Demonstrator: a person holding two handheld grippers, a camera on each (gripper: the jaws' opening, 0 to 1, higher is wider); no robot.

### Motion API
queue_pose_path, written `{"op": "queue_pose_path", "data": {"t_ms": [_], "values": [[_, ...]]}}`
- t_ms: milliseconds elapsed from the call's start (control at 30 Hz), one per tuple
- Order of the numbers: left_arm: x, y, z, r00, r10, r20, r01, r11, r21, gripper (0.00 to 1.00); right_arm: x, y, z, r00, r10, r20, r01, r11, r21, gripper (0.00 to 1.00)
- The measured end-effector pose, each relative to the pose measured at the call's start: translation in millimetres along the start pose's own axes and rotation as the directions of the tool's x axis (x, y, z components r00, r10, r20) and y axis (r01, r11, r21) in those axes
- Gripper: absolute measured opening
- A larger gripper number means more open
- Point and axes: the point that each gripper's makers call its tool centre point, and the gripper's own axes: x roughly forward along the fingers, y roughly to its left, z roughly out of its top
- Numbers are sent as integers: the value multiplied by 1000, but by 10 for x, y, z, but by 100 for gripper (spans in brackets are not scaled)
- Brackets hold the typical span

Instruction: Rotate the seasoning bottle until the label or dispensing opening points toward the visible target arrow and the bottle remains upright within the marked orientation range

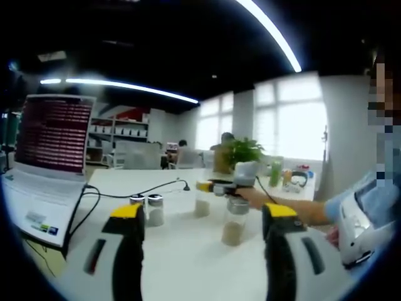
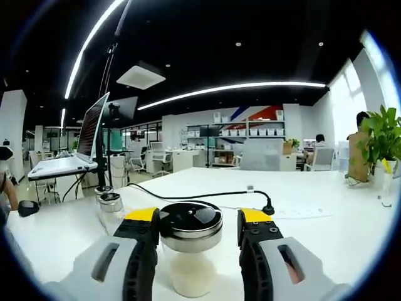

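On the white table (image 2: 326, 238), your seasoning bottle (image 2: 190, 251) stands upright between your right gripper (image 2: 199, 241), whose jaws flank its metal cap (image 2: 190, 224) without clearly clamping. It looks glassy, slick and light; hold it just below the cap. Your left gripper (image 1: 203, 229) hangs released.

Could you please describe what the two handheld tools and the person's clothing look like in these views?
Each tool, the left tool and the right tool, has two black jaws with yellow tips on pale grey bodies with dark slots. The person's light blue sleeve shows beside them.
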Motion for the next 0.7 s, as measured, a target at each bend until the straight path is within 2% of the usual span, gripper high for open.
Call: {"op": "queue_pose_path", "data": {"t_ms": [200, 333, 700], "values": [[0, 20, 12, 1000, 2, 4, -2, 1000, -3, 81, 88, 12, -72, 1000, 5, -24, -5, 1000, -8, 47], [2, 41, 14, 1000, 6, 5, -6, 1000, -7, 81, 104, 36, -62, 1000, 16, -21, -16, 1000, -14, 43], [2, 60, 21, 1000, 5, 3, -5, 1000, -8, 81, 127, 31, -46, 1000, 30, -8, -30, 999, -19, 42]]}}
